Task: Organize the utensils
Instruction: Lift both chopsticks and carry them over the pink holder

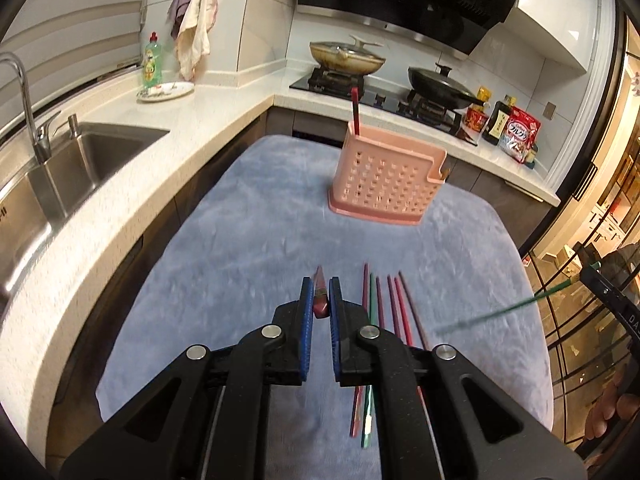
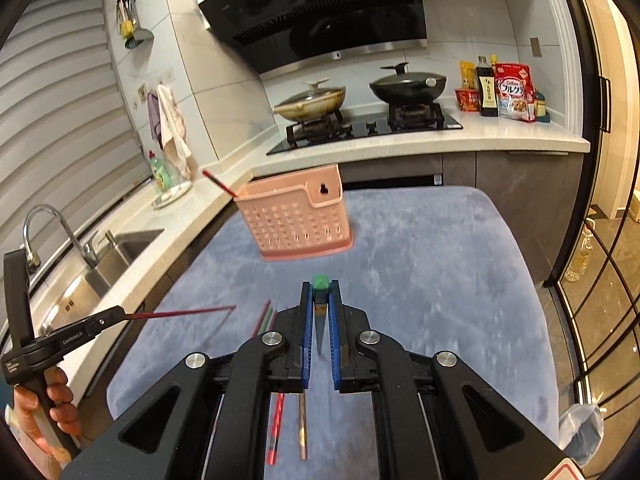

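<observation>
**Both grippers lifted, each pinching one chopstick above the blue cloth**

The left gripper (image 1: 319, 298) has its blue-padded jaws pressed against a dark red chopstick (image 1: 320, 300), seen end-on between the pads in the left wrist view. From the right wrist view the same red chopstick (image 2: 180, 313) juts out sideways from the left gripper (image 2: 116, 314), raised above the table, with the person's left hand (image 2: 48, 408) wrapped round the handle.

The right gripper (image 2: 319, 300) has its jaws closed on a green chopstick (image 2: 320, 283), whose square green end pokes up just past the fingertips while its thin end points back toward the camera. In the left wrist view that green chopstick (image 1: 504, 312) slants out from the right gripper (image 1: 588, 276) at the right edge, blurred.

A pale blue fluffy cloth (image 1: 248, 216) covers the table. On it, just right of the left gripper, lie loose red and green chopsticks (image 1: 384, 312) in a rough side-by-side bundle. At the far end of the cloth stands a pink perforated plastic utensil holder (image 1: 386, 178), upright, with one red chopstick (image 1: 355, 110) already standing in its left end. Behind are a steel sink (image 1: 80, 160) and a stove (image 1: 384, 96) carrying two lidded pans.
</observation>
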{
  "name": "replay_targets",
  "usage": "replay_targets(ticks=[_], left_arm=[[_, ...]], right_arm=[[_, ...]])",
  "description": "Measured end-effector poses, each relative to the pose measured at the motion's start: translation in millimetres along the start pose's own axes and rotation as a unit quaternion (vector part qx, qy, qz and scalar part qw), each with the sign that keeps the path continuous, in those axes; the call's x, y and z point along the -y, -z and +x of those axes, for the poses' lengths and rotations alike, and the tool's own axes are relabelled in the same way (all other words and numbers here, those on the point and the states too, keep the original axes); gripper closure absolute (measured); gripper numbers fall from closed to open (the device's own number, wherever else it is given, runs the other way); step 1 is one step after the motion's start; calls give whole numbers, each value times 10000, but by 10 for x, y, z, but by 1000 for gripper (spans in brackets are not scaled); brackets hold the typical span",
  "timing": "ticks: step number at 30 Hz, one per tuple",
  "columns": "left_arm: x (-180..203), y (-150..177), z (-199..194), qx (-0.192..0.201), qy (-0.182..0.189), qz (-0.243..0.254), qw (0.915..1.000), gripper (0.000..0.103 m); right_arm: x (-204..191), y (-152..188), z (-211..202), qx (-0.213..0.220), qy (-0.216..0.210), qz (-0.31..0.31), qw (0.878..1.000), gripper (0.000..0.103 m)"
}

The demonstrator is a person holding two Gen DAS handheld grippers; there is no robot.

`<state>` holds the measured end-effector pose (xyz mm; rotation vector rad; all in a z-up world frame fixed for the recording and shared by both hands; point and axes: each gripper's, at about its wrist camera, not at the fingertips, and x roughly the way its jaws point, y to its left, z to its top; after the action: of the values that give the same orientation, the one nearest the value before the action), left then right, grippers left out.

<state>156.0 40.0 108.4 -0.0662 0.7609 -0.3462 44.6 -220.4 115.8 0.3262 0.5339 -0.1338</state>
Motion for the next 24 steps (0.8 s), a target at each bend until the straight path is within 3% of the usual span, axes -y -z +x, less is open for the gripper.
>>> replay_targets(ticks=[14, 24], left_arm=[[250, -1079, -19, 834, 42, 239, 9962, 96], [528, -2012, -137, 1830, 366, 117, 9824, 96]], right_arm=[[-7, -991, 295, 606, -420, 276, 9969, 96], [-201, -1853, 759, 1130, -651, 334, 9909, 96]])
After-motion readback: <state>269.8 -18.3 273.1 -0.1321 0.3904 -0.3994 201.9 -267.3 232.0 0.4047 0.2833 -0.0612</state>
